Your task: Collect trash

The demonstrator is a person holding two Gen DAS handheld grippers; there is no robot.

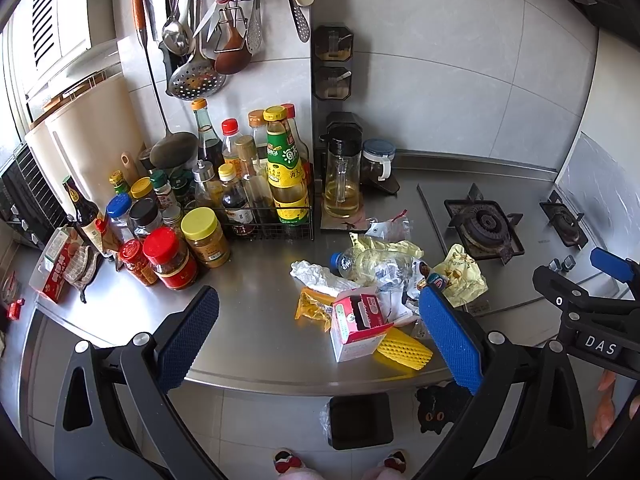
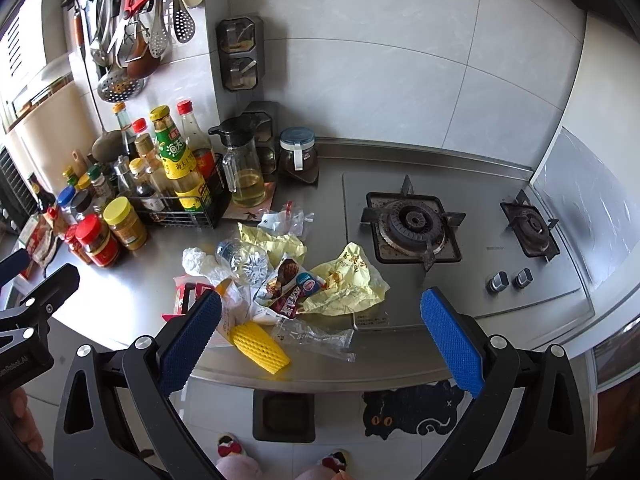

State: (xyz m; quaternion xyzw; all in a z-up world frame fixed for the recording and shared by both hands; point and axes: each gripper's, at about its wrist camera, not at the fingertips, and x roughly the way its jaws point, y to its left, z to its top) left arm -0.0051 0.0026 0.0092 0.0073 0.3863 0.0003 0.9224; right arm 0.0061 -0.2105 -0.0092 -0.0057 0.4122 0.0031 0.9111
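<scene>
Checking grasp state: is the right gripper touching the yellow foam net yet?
Apart. Right wrist view: the right gripper is wide open, held above the counter; the yellow foam net lies free between its fingers.

Home kitchen: gas hob (image 2: 412,226), hanging utensils (image 1: 208,28), probably condiment bottles (image 1: 282,168).

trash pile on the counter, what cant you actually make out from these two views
- Small carton: in the right wrist view, mostly hidden behind the right gripper's left finger.
- Clear bottle: its lower half is buried under wrappers in the left wrist view.
- Yellow paper: its print is too small to read.
- Floor bin: contents too dark to tell.
- Left gripper: its right finger covers part of the pile.
</scene>
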